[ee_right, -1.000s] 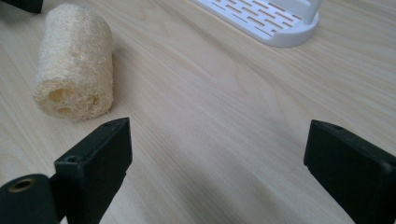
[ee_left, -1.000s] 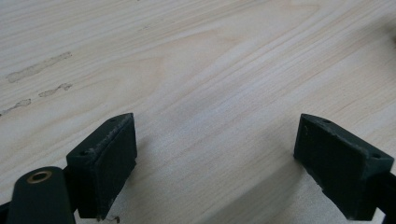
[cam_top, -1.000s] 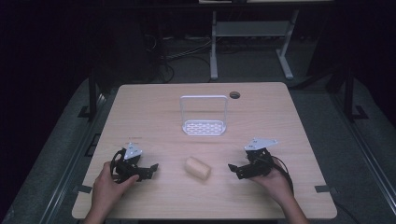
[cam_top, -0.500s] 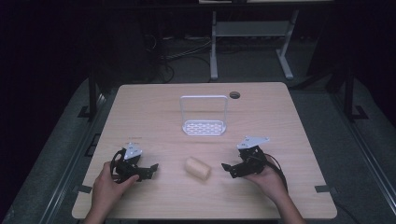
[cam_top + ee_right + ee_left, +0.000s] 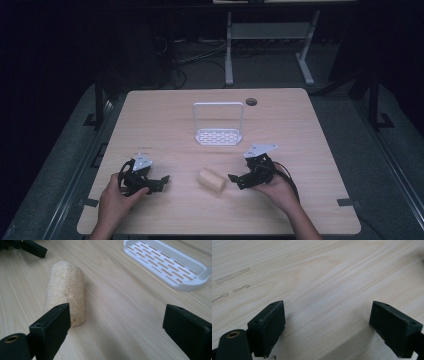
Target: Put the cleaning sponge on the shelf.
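Item one: a pale, rough loofah roll (image 5: pixel 212 180), lying on its side on the counter (image 5: pixel 310 130). We take it as our landmark. It rests on the bare wood, touching nothing else.

Item two: the right gripper (image 5: pixel 234 179), held in a hand just beside the roll's right end, jaws spread wide and holding nothing. In the right gripper view the roll (image 5: pixel 65 291) lies just ahead of the near jaw, off to one side of the gap and not between the jaws.

Item three: the left gripper (image 5: pixel 163 181), well to the left of the roll, jaws parted over bare wood (image 5: pixel 329 290), empty.

Item four: a white slotted rack (image 5: pixel 218 135) with an upright loop handle, beyond the roll toward the counter's far edge, apart from it.
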Motion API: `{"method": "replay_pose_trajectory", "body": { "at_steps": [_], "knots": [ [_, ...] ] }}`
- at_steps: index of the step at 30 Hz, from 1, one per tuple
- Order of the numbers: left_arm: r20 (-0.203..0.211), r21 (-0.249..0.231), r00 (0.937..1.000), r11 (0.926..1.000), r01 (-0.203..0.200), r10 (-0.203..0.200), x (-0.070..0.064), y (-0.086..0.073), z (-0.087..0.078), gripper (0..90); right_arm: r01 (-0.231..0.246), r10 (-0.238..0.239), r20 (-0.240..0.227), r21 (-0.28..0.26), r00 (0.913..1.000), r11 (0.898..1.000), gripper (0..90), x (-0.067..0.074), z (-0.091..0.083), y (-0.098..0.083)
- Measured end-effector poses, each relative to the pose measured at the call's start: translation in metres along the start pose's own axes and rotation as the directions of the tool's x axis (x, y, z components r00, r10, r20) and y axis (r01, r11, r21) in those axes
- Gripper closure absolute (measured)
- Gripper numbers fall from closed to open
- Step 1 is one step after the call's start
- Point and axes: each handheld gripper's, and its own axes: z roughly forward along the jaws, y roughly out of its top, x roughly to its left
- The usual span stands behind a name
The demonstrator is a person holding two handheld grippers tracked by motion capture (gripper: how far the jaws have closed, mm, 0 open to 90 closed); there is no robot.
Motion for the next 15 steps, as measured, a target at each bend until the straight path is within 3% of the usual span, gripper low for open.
{"method": "replay_pose_trajectory", "body": {
  "at_steps": [15],
  "knots": [
    [0.0,0.0,1.0,1.0,0.0,0.0,0.0,0.0,0.0,12.7,0.028,-0.028,-0.033,0.006,0.9991,1.0,7.6,0.009,0.011,0.013]
  ]
}}
